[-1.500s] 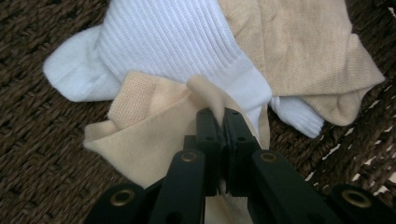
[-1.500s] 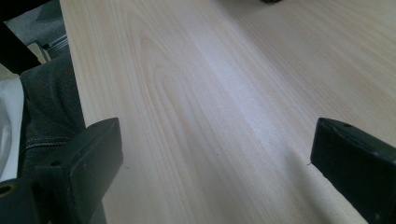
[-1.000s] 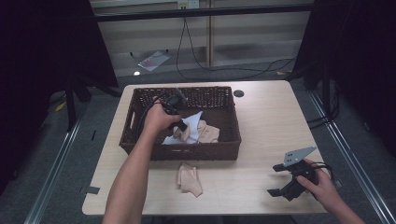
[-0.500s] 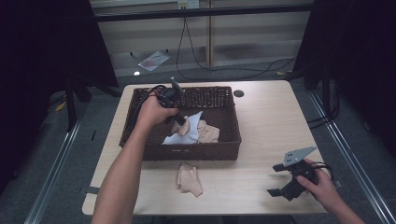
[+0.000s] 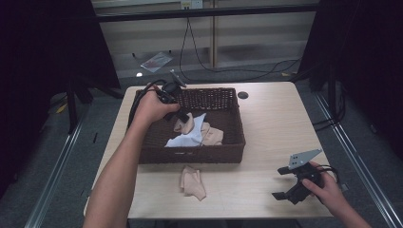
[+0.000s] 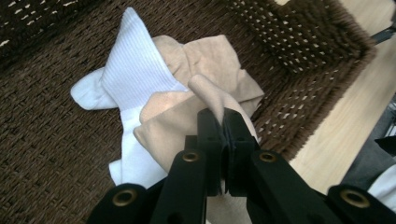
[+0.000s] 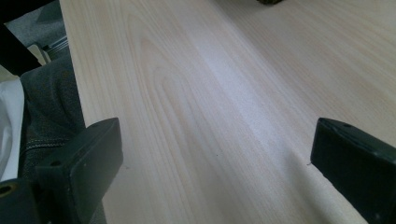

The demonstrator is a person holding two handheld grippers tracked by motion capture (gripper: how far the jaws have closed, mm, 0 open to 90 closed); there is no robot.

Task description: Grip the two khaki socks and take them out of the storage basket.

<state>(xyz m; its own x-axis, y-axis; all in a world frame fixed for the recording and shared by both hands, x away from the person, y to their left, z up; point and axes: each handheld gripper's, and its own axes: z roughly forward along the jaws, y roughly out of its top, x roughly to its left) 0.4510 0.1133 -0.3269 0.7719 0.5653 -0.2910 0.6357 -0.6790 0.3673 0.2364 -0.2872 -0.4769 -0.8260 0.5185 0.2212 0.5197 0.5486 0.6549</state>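
Two grippers were in play at the pale wooden table [image 5: 266, 123], each in one of the person's hands. The left gripper [image 5: 181, 117] hung over the near-left part of the dark wicker basket [image 5: 223, 153], its jaws pressed tight together on a fold of a beige sock [image 6: 187, 112], which drooped from the pinch toward the basket floor; in the high view that beige sock [image 5: 186, 124] showed just below the hand, its lower end seemingly touching the pile beneath, though the angle made that hard to judge. Under it in the basket lay a white ribbed sock [image 6: 133, 74], spread partly flat, and another beige piece [image 6: 219, 60] bunched against it on the side nearer the basket's right wall. The left gripper view looked straight down the closed jaws, with the woven wall and a strip of tabletop beyond. Outside the basket, just in front of its near wall, a third beige sock [image 5: 192, 182] lay crumpled on the table, apart from the wicker. The right gripper [image 5: 287, 183] rested low at the table's near-right corner, well apart from the basket, its jaws spread wide with bare wood between them, holding nothing; the grey plate on top tilted up toward the basket. A small dark round hole [image 5: 243, 95] sat in the tabletop beyond the basket's far-right corner.
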